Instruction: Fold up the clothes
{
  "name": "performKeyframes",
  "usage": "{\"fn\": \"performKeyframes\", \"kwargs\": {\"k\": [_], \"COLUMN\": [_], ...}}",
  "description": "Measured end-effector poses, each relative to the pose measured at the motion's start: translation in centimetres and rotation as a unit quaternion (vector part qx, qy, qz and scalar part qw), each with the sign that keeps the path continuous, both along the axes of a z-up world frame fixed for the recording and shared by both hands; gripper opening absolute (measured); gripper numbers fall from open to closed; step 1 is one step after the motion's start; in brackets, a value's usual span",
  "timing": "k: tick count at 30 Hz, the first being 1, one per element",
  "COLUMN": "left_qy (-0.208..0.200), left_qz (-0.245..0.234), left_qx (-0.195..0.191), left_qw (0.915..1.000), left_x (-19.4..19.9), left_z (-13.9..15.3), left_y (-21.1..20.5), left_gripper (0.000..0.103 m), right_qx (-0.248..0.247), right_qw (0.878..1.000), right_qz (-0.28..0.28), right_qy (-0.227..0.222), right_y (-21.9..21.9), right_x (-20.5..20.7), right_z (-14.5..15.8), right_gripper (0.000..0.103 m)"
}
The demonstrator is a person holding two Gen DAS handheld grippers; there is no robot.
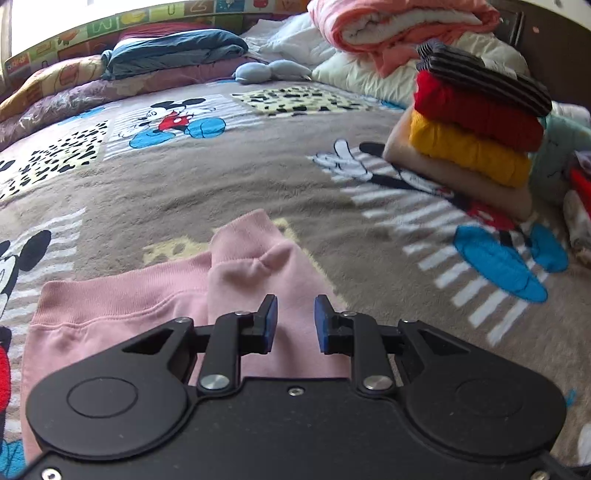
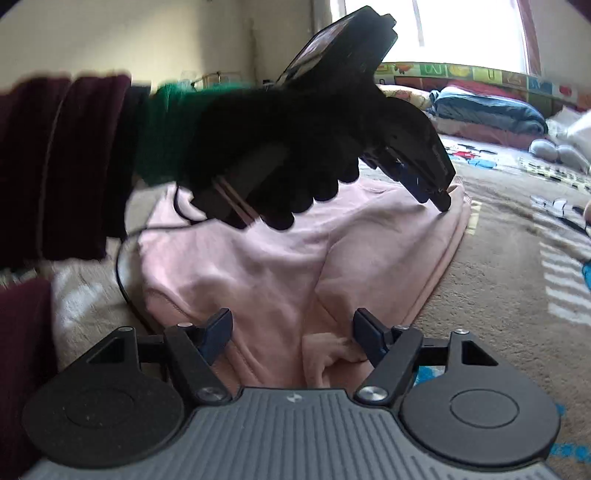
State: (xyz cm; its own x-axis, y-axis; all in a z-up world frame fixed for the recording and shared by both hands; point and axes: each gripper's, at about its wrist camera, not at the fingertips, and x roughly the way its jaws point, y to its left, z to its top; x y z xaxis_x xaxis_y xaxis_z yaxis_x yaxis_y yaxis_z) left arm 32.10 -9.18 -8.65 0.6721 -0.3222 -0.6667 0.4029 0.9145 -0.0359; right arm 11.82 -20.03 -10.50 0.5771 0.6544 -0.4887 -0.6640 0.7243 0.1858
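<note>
The near part of the pink sweatshirt (image 2: 258,266) is hidden under the right gripper (image 2: 291,332), and the person's black glove (image 2: 280,147) and dark red sleeve (image 2: 62,166) cover more of it. The sweatshirt lies partly folded on the bed, on a brown cartoon-mouse blanket (image 1: 221,173). The left gripper (image 1: 295,321) has its jaws a little apart with nothing between them, and its tip sits on the far edge of the pink cloth. The right gripper's jaws stand wide open over a bunched pink fold; one jaw touches it but nothing is squeezed. A stack of folded clothes (image 1: 476,125) stands well apart on the blanket. A bright window (image 2: 436,33) glows behind the bed, too white to see through.
</note>
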Motion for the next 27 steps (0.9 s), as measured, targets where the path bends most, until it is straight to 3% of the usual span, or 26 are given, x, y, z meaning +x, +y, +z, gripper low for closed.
{"fn": "performKeyframes", "kwargs": {"k": [5,12,17,20,22,25,27], "left_qy": [-0.016,0.036,0.026,0.042,0.034,0.005,-0.009], "left_qz": [0.012,0.03,0.028,0.023,0.028,0.037,0.045], "left_qx": [0.012,0.012,0.002,0.009,-0.009,-0.053,-0.064], "left_qw": [0.9997,0.9989,0.9993,0.9988,0.999,0.9979,0.9969], "left_x": [2.5,6.6,5.7,5.5,4.5,1.7,-0.7], "left_z": [0.4,-1.7,-0.4,-1.4,-0.1,2.7,3.8], "left_y": [-1.1,-1.3,-1.4,-1.0,-0.1,1.9,3.5], "left_gripper": [0.02,0.026,0.027,0.029,0.03,0.057,0.057], "right_qx": [0.015,-0.004,0.006,0.015,0.018,0.03,0.038], "right_qw": [1.0,0.999,0.999,0.999,0.999,0.999,0.999], "right_qz": [0.008,0.036,0.037,0.036,0.035,0.031,0.026], "right_qy": [0.013,0.011,0.012,0.015,0.014,0.009,0.002], "right_y": [-0.2,0.8,0.6,0.3,0.2,-0.3,-0.6], "right_x": [0.4,-0.1,-0.3,-0.2,-0.2,-0.3,-0.5], "right_z": [-0.3,-0.5,-0.6,-0.8,-0.7,-0.7,-0.6], "right_gripper": [0.073,0.074,0.074,0.074,0.074,0.073,0.072]}}
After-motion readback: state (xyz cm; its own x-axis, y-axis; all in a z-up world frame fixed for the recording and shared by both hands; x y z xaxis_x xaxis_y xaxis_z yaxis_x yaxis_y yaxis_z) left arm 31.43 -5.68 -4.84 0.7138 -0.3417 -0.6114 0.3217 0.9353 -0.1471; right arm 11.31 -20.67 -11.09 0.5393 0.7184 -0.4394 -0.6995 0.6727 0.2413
